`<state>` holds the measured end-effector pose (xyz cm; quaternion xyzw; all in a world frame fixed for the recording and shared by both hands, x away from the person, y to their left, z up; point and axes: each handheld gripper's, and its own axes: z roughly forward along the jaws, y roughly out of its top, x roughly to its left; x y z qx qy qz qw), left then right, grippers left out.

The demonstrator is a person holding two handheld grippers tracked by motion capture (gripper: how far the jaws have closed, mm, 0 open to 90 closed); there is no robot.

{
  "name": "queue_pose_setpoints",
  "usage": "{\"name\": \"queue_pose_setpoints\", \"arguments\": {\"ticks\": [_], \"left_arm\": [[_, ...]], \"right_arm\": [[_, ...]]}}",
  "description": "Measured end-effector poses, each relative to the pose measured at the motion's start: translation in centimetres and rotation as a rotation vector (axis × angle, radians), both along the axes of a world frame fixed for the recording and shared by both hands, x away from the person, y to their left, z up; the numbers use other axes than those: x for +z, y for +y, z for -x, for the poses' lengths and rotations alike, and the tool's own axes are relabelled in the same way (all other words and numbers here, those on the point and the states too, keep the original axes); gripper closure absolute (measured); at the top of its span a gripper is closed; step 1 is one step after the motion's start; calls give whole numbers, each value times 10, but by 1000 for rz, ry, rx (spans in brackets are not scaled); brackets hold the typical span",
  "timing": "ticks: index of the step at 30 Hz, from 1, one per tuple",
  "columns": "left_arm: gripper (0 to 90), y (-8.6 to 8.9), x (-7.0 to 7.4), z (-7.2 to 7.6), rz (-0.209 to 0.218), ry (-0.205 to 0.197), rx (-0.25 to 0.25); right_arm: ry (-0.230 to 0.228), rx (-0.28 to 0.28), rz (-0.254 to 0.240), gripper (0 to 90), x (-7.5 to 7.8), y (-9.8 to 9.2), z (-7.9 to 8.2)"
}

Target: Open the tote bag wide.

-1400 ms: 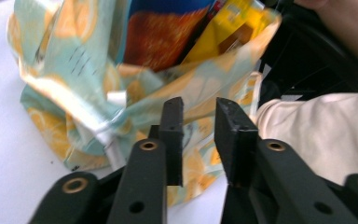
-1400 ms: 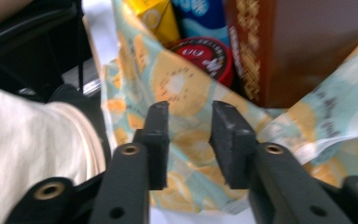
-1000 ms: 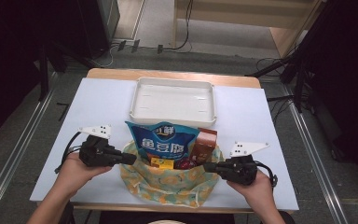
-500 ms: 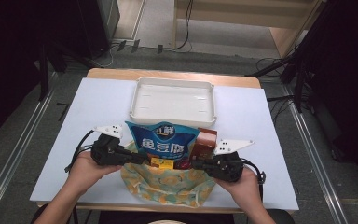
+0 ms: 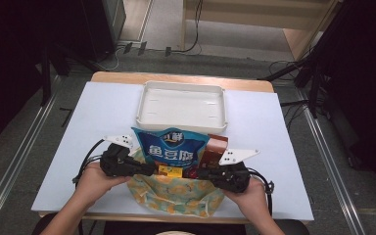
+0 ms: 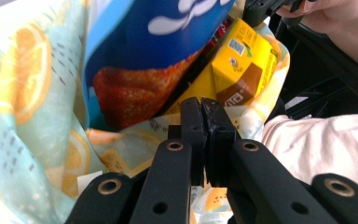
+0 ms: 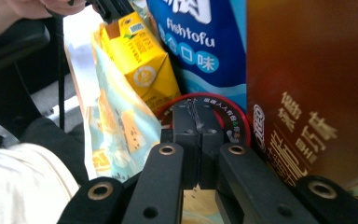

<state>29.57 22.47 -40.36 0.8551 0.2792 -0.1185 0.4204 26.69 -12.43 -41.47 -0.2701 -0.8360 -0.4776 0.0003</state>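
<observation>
From the high view, the lemon-print cloth bag [image 5: 176, 193] sits at the near edge of the table, just on my side of the white tray [image 5: 182, 105], and I hold my left gripper [image 5: 149, 170] against the bag's left rim and my right gripper [image 5: 201, 174] against its right rim. A blue fish tofu snack pouch [image 5: 171, 149] and a brown box [image 5: 215, 149] stand up out of the bag, between my two grippers.

My left gripper view brings out what the high view hides: the jaws are pressed together with nothing I can make out between them, the tips lie at the bag's inner fabric, and a yellow drink carton [image 6: 242, 65] leans just beyond them beside the pouch's orange underside.

My right gripper view shows those jaws closed flat on each other too, their tips right in front of a red-rimmed round lid [image 7: 233, 116] low in the bag, the brown box just to its right and the yellow carton to its left.
</observation>
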Motion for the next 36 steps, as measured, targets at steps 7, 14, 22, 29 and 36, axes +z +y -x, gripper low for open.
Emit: {"name": "queue_pose_setpoints", "arguments": {"ticks": [7,14,22,29,36], "left_arm": [[887,1,-6,5,-7,18,-14],[885,3,-14,9,-15,41,-20],[885,7,-23,12,-12,51,-14],[883,8,-30,10,-15,54,-11],[875,14,-41,5,0,78,4]], "right_arm": [[-16,46,15,900,-3,1,5],[-19,90,28,900,-6,3,12],[-9,131,15,900,-11,-1,16],[-16,172,34,900,-21,-2,19],[-20,229,4,900,-35,-10,14]]}}
